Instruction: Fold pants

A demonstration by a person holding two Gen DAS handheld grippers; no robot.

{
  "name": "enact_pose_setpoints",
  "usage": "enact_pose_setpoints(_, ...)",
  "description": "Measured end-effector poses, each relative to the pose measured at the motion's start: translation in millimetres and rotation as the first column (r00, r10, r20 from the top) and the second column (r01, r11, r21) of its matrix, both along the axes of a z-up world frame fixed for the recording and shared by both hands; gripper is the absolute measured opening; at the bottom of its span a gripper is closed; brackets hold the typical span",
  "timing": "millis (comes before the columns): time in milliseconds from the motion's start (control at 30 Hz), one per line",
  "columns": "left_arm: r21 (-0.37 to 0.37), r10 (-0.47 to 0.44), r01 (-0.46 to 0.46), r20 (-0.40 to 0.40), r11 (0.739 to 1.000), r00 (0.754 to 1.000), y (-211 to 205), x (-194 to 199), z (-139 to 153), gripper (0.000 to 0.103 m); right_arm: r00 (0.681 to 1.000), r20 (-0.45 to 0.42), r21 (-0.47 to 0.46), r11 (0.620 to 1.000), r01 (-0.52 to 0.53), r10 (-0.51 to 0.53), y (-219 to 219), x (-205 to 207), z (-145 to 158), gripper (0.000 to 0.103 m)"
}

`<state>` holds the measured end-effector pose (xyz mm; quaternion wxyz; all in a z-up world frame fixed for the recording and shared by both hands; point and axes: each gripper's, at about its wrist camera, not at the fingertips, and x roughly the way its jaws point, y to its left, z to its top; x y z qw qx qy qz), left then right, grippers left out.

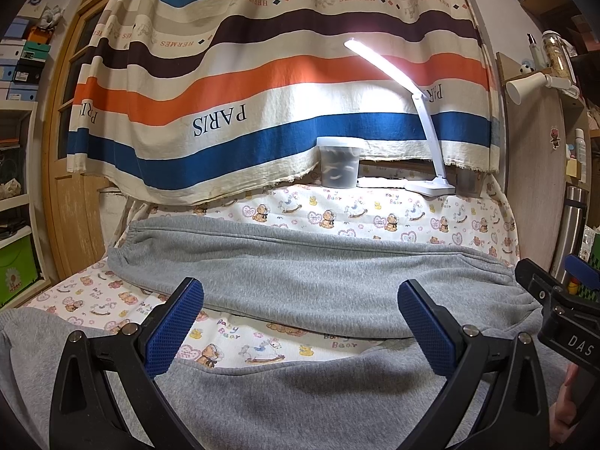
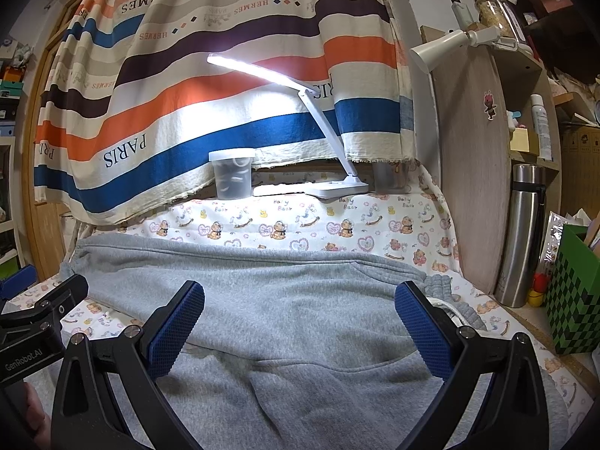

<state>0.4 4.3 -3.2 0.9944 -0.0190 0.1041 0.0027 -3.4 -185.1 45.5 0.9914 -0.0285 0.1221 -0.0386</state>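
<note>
Left tongs (image 1: 300, 322) wide open, nothing held, above grey pants (image 1: 300, 273); right tongs (image 2: 300, 322) likewise wide open, empty, pants spread between its pads (image 2: 170, 333)

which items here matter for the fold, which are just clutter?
Job:
grey fleece sweatpants, spread flat
left gripper, open
right gripper, open

Clutter:
white LED desk lamp, lit
translucent plastic tub
steel vacuum flask
green chequered box
bear-print cloth, the work surface
</note>
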Motion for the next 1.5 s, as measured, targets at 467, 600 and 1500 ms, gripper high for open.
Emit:
enact_pose_setpoints(467,0.002,-0.001,0.001,-0.002,1.000,1.000,-0.8,0.1,0.6,0.103,1.000,-0.001,0.003,1.000,-0.001,0.001,-0.4,0.3,0.1,0.102)
enact_pose_setpoints(600,0.001,-0.001,0.001,-0.004,1.000,1.000,-1.3,-0.1,0.6,0.103,1.000,-0.002,0.003,1.000,-0.001,0.001,-0.1,0.4,-0.2,0.102)
enact_pose_setpoints(1500,-0.003,-0.003,0.003,-0.001,1.000,1.000,-4.1,1.3,3.6,0.103,1.000,0.002,0.002,1.000,0.000,0.000,0.6,-0.2,-0.8,0.102)
